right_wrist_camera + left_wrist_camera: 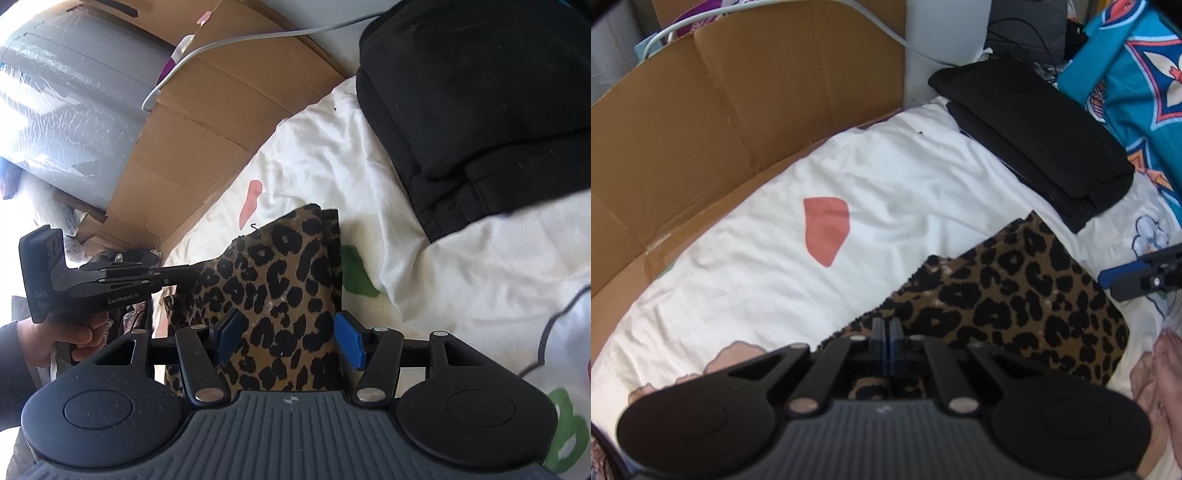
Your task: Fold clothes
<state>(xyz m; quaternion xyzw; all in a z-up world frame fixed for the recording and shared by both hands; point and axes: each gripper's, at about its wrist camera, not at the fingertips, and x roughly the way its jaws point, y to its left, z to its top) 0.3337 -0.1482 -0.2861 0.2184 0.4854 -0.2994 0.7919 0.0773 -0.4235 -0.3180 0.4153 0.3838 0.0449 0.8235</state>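
The leopard cloth (1015, 291) looks like a soft, matt knit with a fuzzy, ragged edge. Just beyond it, the black clothes (1034, 136) are dull, dense fabric with stitched hems. Under both, the sheet (886, 177) is smooth, creased white cotton. Left of the leopard cloth, the cardboard (701, 122) is matt brown and creased. The right gripper (291, 338) is matt black plastic with ribbed blue pads (349, 338) and shiny metal pins.

Leopard-print cloth (1015, 295) – tan w/ black spots; black folded clothes (1034, 140); white sheet (886, 184), pink patch (825, 229).
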